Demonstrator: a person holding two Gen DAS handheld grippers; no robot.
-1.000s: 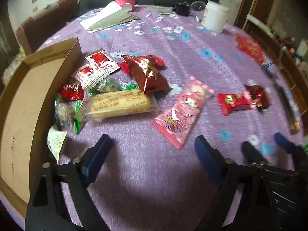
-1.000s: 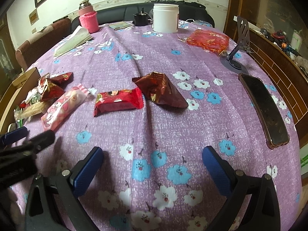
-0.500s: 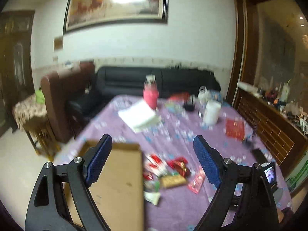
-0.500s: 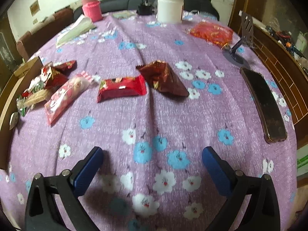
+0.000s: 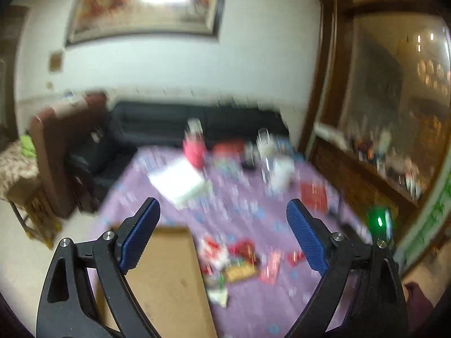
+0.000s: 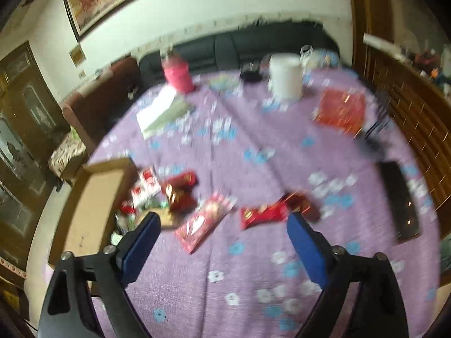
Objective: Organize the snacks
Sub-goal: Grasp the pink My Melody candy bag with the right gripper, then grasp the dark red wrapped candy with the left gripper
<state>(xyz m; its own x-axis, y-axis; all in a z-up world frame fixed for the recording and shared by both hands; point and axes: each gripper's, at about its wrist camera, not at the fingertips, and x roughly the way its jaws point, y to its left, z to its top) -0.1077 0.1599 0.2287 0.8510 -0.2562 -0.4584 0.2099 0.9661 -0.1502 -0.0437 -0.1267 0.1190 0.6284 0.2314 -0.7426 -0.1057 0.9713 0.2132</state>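
Evidently, both grippers were raised well above the table [image 6: 253,295] and neither carried anything. We saw the left gripper [image 5: 222,242] with its jaws spread wide and nothing between the blue pads, and the right gripper [image 6: 224,243] equally wide and bare. Both views were smeared by motion blur, so finer details of the wrappers could not be read.

The snacks lay on the purple flowered cloth. A cluster of small packets [image 6: 157,194] sat touching or just beside the right-hand wall of the shallow cardboard box [image 6: 93,208], whose floor showed only bare cardboard. A long pink packet [image 6: 203,222] lay near that cluster, toward the table's middle. Further right, a red packet [image 6: 263,214] and a dark brown foil packet [image 6: 303,205] lay just beside each other, well apart from the box. In the left wrist view the same box [image 5: 166,276] and the blurred packets [image 5: 239,259] appeared far below the gripper.

We judged the task to be at its start: no snack was in the box, and no grasp was in hand. The step was an approach, or a survey of the layout. The next move called for lowering one gripper to a single packet, most plausibly the right gripper to the red packet below its open jaws, closing on the flat wrapper's edge, then carrying it across to the box. Thin foil wrappers lying flat would call for a low, shallow approach.

Other things on the table, a pink cup [image 6: 179,76], a white tub [image 6: 284,80] and a dark phone [image 6: 401,200], stood clear of the snacks.
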